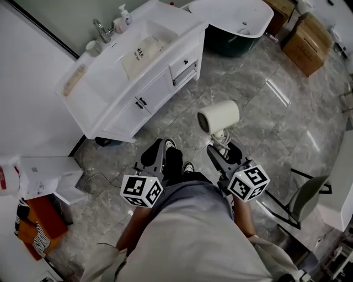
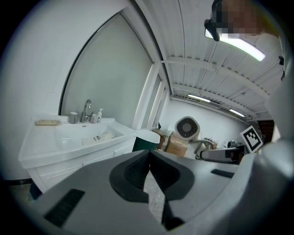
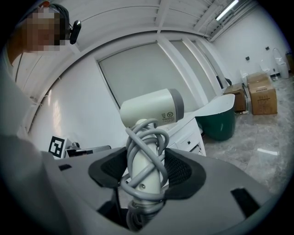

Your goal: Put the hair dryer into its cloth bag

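1. nearest to the person, each tool has a cube with black and white square marks: one on the left (image 1: 142, 190) and one on the right (image 1: 249, 183).
2. the left gripper (image 2: 149, 172) is shut tight. its two dark pads meet and there is nothing between them.
3. the right gripper (image 3: 144, 172) is closed on the hair dryer (image 3: 151, 108). its pads press on both sides of the handle, so the jaws stay only as wide as the handle.
4. a grey cord (image 3: 147, 156) is wound round that handle in loops.
5. the hair dryer is cream and stands up above the right jaws, over the grey stone floor (image 1: 248, 99).
6. a small label (image 3: 169, 114) sits on the side of its head. the print is too small to read.
7. farther off on the left stands a white sink cabinet (image 1: 110, 104). the cloth bag (image 1: 142, 55) lies in its basin, well apart from the hair dryer.
8. the bag has some dark writing on it, too small to read.
9. a tap (image 1: 100, 30) and a soap bottle (image 1: 124, 14) stand at the far edge of the sink.
10. farthest away are a white bathtub (image 1: 231, 16) and brown boxes (image 1: 306, 44) to its right.
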`<state>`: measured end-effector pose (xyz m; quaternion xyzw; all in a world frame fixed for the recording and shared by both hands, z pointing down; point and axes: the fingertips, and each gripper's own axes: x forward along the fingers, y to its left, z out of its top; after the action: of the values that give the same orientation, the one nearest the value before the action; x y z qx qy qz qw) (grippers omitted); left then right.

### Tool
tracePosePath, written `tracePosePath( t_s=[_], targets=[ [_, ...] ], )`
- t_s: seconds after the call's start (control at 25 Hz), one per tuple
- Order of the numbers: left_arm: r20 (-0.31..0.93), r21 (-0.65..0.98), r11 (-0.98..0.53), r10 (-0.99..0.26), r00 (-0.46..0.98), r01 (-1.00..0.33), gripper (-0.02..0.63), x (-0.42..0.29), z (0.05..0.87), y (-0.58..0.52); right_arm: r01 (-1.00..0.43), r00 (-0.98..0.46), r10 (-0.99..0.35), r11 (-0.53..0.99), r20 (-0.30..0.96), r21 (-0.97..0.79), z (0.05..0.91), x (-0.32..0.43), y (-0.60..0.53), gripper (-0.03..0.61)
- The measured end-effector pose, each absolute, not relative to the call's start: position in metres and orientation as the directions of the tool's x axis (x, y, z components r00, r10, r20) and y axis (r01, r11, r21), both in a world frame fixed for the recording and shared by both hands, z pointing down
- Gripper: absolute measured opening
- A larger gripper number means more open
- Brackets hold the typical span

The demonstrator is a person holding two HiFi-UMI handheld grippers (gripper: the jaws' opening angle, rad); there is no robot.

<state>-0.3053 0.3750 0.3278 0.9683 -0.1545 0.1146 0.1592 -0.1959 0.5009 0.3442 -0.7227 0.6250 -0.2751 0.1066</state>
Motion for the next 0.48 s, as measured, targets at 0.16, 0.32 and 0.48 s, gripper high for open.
tracePosePath(
  t_s=[0.16,0.32,0.48],
  targets=[
    [0.266,0.289,-0.901,-0.248,0.931,-0.323,0.000,-0.284,0.335,0.361,-0.847,0.066,-0.961,-0.196,0.268,-0.494,0.348,-0.182,0.485,0.253],
    [0.246,0.302,-0.903,-0.236,0.940,-0.306,0.000,-0.254,0.334,0.336,-0.849,0.075,-0.958,-0.206,0.275,-0.486,0.349,-0.160,0.463,0.253],
    [0.231,0.316,-0.902,-0.227,0.946,-0.294,0.000,-0.222,0.334,0.307,-0.849,0.091,-0.957,-0.219,0.275,-0.481,0.347,-0.131,0.436,0.253]
  ],
)
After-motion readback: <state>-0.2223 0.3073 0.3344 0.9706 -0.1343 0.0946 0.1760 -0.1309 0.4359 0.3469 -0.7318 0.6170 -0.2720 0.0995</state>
